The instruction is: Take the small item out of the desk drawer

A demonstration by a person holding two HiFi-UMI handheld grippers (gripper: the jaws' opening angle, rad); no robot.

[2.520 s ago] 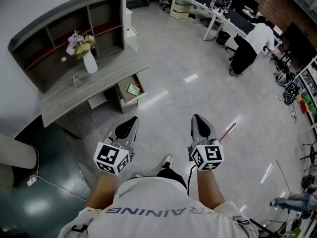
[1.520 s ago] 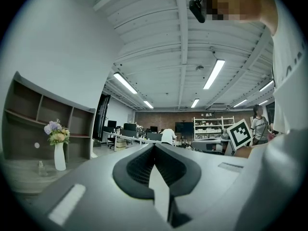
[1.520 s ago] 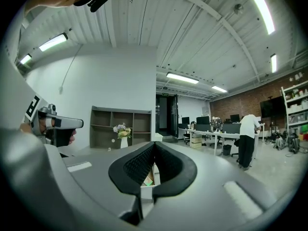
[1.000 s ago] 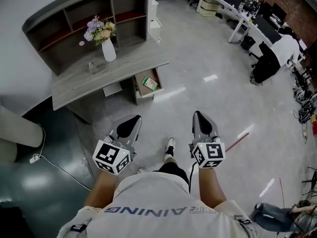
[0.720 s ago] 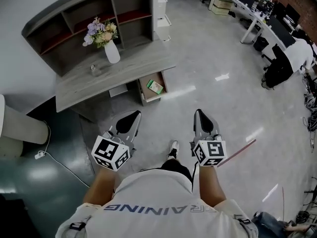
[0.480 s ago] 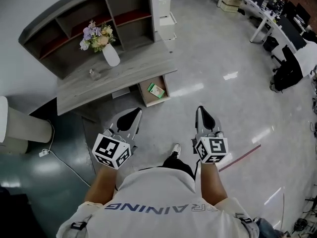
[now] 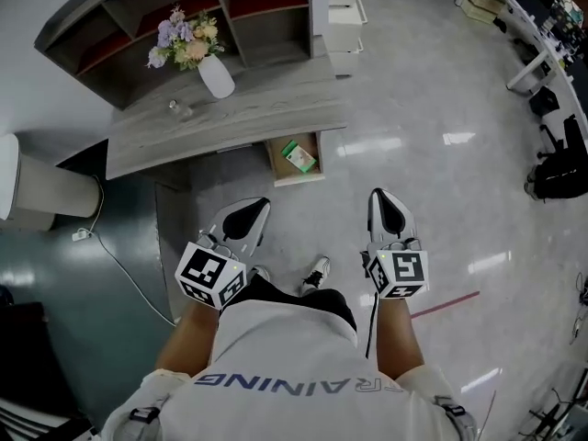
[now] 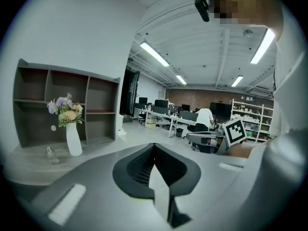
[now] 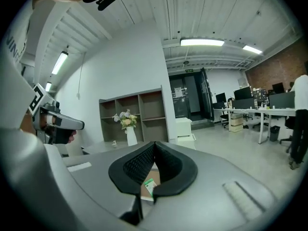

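The left hand-held gripper and the right hand-held gripper were both held out level in front of the person, each with its jaws pressed together and nothing between them. Ahead on the floor stood a grey bench carrying a white vase of flowers. Under the bench a drawer stood pulled open, and the small green-and-white item lay inside it, well apart from both grippers.
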